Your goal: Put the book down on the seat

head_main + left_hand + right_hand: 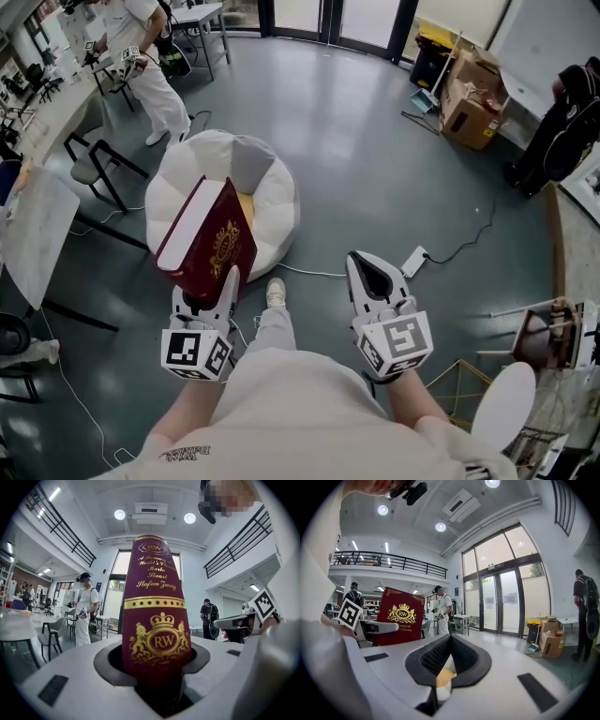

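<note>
**Book held over the seat by the left gripper, not yet put down**

A thick dark red book (208,239) with a gold crest on its cover is gripped at its lower end by the left gripper (211,283). In the left gripper view the spine of the book (157,620) is seen straight on, with gold letters and a crowned emblem. The jaws of the left gripper (159,679) are pressed on both sides of it, about half open because of the thickness. The book is kept upright with a small tilt, and its white page edge is turned to the left of the head view.

In the head view the book is seen in front of the near part of a round white seat (272,202), which has a grey part and a yellow part. The book is carried in the air and is not laid on the seat.

The right gripper (362,261) is held to the right, apart from the book. In its own view the black pads of the right gripper (449,641) are brought together at the tips and nothing is held between them. The book (401,620) is seen there at the left, beside the left gripper (370,627).

On the grey floor a white cable (414,261) is laid near the right gripper
</note>
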Action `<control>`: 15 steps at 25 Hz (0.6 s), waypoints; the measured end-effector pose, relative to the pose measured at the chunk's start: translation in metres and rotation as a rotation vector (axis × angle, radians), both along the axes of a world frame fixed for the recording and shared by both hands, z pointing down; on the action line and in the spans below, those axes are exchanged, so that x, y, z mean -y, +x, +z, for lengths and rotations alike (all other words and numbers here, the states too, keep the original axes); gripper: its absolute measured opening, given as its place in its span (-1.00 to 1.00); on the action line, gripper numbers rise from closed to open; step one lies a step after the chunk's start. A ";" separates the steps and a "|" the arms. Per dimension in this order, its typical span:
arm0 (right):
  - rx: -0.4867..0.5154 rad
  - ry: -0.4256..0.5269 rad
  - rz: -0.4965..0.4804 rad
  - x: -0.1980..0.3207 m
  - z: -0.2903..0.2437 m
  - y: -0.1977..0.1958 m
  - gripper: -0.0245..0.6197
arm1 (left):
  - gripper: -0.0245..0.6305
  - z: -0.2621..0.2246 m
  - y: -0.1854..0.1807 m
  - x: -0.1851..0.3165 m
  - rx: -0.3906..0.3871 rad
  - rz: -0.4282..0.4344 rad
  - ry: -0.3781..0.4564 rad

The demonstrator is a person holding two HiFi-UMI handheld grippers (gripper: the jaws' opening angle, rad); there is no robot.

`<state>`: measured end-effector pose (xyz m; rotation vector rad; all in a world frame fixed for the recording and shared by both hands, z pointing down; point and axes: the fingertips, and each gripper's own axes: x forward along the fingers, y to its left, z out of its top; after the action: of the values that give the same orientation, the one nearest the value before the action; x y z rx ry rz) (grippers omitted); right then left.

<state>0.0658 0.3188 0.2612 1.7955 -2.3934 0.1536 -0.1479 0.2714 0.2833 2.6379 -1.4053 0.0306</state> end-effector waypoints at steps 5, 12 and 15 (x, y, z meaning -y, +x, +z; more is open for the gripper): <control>-0.010 0.005 -0.013 0.049 0.017 -0.009 -0.92 | -0.21 0.024 -0.003 0.044 0.036 0.009 0.015; -0.020 -0.027 -0.006 0.147 0.008 -0.008 -0.92 | -0.21 0.013 0.003 0.139 0.042 0.029 -0.004; -0.026 -0.038 -0.010 0.187 0.008 -0.013 -0.92 | -0.21 0.008 0.002 0.177 0.052 0.036 0.010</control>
<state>0.0531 0.1317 0.2689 1.7575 -2.3650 0.1722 -0.1455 0.0943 0.2915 2.6892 -1.3767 0.0976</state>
